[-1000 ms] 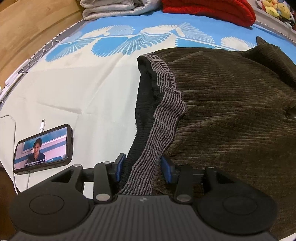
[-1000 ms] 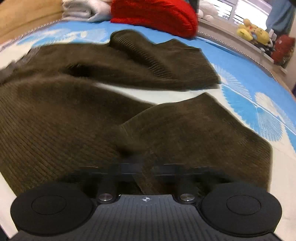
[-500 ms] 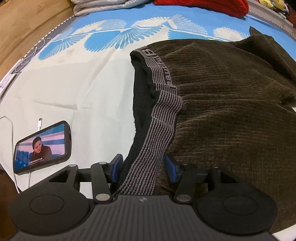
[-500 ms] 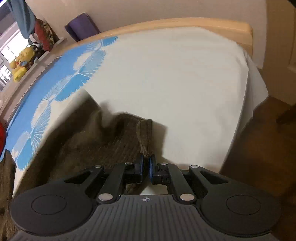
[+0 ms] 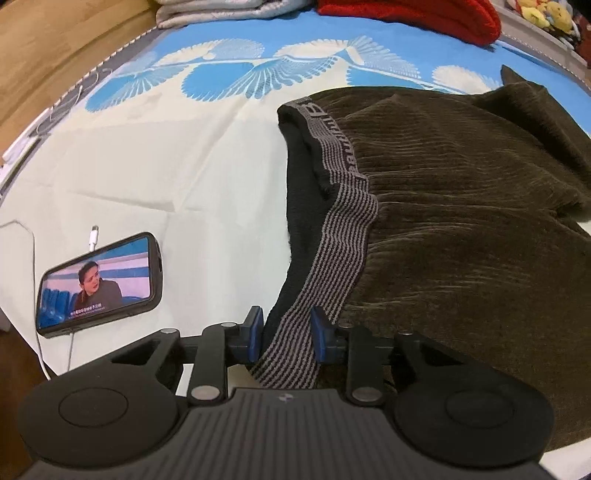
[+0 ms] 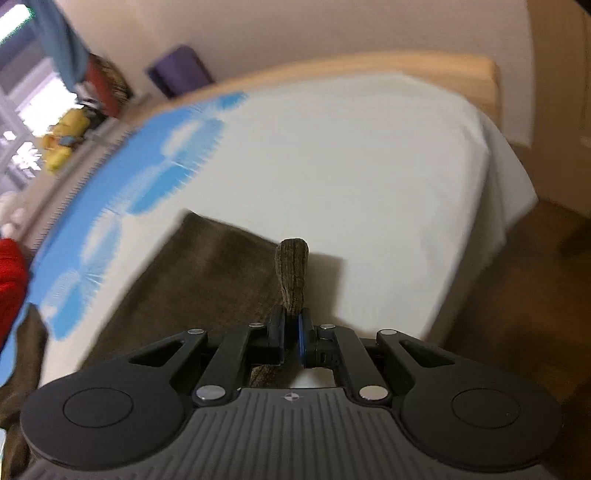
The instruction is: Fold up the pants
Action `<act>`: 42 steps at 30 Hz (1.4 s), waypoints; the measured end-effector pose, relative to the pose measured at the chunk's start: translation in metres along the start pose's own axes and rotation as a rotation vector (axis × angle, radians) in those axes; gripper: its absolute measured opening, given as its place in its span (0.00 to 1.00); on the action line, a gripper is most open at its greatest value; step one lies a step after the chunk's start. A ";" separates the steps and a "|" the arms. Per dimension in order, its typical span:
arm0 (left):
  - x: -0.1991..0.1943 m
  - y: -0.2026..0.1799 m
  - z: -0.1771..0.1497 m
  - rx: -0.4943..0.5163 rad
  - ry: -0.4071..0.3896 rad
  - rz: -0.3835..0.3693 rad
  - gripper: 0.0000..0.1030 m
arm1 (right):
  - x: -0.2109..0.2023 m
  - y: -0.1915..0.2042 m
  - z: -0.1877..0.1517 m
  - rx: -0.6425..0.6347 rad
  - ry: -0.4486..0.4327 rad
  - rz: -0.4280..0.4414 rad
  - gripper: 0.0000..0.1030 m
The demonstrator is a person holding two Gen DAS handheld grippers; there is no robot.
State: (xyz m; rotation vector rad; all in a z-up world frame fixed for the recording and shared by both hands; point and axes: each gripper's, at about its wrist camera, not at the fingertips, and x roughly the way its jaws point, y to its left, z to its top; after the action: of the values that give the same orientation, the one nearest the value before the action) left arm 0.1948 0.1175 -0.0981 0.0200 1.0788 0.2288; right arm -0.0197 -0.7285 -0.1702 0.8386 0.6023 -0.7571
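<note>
Dark brown corduroy pants (image 5: pixel 461 221) lie spread on the bed, with the grey striped waistband (image 5: pixel 343 229) running toward me. My left gripper (image 5: pixel 288 336) straddles the near end of that waistband. Its jaws are closing, the blue pads (image 5: pixel 255 332) sit right at the band's edges, and the band lies flat and unsqueezed. In the right wrist view, a pant leg (image 6: pixel 207 280) stretches over the white sheet. My right gripper (image 6: pixel 291 332) is shut on a fold of the leg's cuff (image 6: pixel 292 273), which stands up between the pads.
A phone (image 5: pixel 99 280) playing video lies on the sheet to the left, beside a white cable (image 5: pixel 92 240). A red blanket (image 5: pixel 406 14) and grey folded bedding (image 5: pixel 214 11) sit at the far side. The bed's corner (image 6: pixel 495 206) and brown floor (image 6: pixel 517 295) are to the right.
The right gripper swung from over the middle of the pants to the leg end near the bed's corner and now pinches the cuff. The left jaws have narrowed around the waistband.
</note>
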 end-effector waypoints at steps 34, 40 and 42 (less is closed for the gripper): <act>-0.119 -0.110 -0.081 0.195 -0.227 -0.266 0.99 | -0.141 0.194 -0.161 -0.420 -0.095 0.492 0.82; -0.113 -0.109 -0.076 0.186 -0.222 -0.270 1.00 | -0.141 0.201 -0.169 -0.459 -0.098 0.511 0.85; -0.113 -0.108 -0.074 0.183 -0.228 -0.262 1.00 | -0.141 0.200 -0.169 -0.447 -0.090 0.512 0.85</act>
State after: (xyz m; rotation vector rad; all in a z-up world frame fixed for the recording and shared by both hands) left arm 0.0983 -0.0165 -0.0482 0.0669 0.8616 -0.1067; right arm 0.0243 -0.4514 -0.0725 0.5052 0.4249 -0.1776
